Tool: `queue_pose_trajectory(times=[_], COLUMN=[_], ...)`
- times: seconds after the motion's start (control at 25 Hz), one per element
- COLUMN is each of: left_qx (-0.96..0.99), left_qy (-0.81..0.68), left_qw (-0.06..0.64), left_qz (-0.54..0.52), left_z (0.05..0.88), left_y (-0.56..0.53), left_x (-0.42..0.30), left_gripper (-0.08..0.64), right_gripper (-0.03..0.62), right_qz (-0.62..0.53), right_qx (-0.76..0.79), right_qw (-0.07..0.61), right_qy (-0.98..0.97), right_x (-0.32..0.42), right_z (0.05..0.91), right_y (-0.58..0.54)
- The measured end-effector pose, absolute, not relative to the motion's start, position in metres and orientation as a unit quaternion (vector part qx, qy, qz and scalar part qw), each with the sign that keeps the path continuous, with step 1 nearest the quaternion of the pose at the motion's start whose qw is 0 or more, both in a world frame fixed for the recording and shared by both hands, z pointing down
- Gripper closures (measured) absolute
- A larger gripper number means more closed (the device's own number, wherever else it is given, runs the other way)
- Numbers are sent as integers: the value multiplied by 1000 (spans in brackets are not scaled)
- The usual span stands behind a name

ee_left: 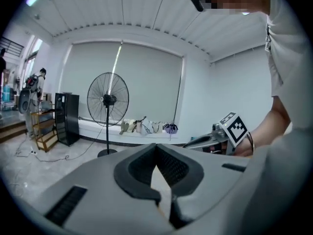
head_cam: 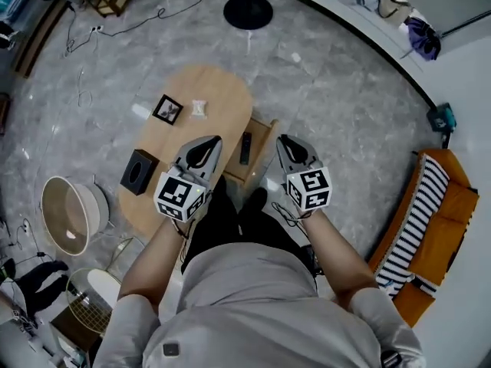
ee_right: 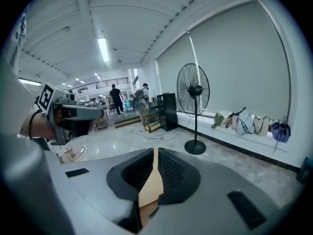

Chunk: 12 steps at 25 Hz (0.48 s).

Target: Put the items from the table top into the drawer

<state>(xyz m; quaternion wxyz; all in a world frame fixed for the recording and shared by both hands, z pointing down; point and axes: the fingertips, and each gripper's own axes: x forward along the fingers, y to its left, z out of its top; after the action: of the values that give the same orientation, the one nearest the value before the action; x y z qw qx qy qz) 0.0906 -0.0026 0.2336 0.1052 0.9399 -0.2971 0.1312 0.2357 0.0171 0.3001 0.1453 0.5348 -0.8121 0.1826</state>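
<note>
Your grey-shirted shoulders (head_cam: 253, 313) fill the bottom of the head view, with both forearms reaching forward over a grey marbled floor (head_cam: 345, 106).

Oval wooden table (head_cam: 222, 98): lies ahead of you, its long axis running away from the camera.

Orange sofa (head_cam: 453, 228): stands well apart at the right edge, with a striped cloth draped over it.

Left gripper (head_cam: 207, 146): held above the near end of the table. In its own view the two jaws meet at their tips and nothing is caught between them; it touches nothing.

Right gripper (head_cam: 287, 144): held level with the other, just right of the drawer. Its jaws are drawn together to a hairline slit (only tan wood shows through below the pads). It is empty and touches nothing.

Drawer (head_cam: 265, 138): pulled open from the table's right side and seen between the two grippers.

Black tissue box (head_cam: 139, 172): sits on the table top near its left edge, beside the left gripper's marker cube.

Black picture frame (head_cam: 167, 110): lies flat on the table top, farther from you than the box.

Small white packet (head_cam: 199, 108): lies on the table top just right of the frame, apart from it.

Slim black bar (head_cam: 245, 148): lies lengthwise inside the open drawer; what it is cannot be told.
</note>
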Motion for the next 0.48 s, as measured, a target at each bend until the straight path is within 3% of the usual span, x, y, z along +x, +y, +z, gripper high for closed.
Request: queue_pose_trajectory(times=[0.48], left_qx=[940], left_qy=[-332], left_qw=[43], left_qz=[57], left_z=[102], left_y=[65], left_x=[80], left_gripper=[551], right_gripper=[563], right_qz=[47], right_qx=[471], right_qw=[100], right_qy=[-875], right_x=[204], right_z=[145], right_y=[81])
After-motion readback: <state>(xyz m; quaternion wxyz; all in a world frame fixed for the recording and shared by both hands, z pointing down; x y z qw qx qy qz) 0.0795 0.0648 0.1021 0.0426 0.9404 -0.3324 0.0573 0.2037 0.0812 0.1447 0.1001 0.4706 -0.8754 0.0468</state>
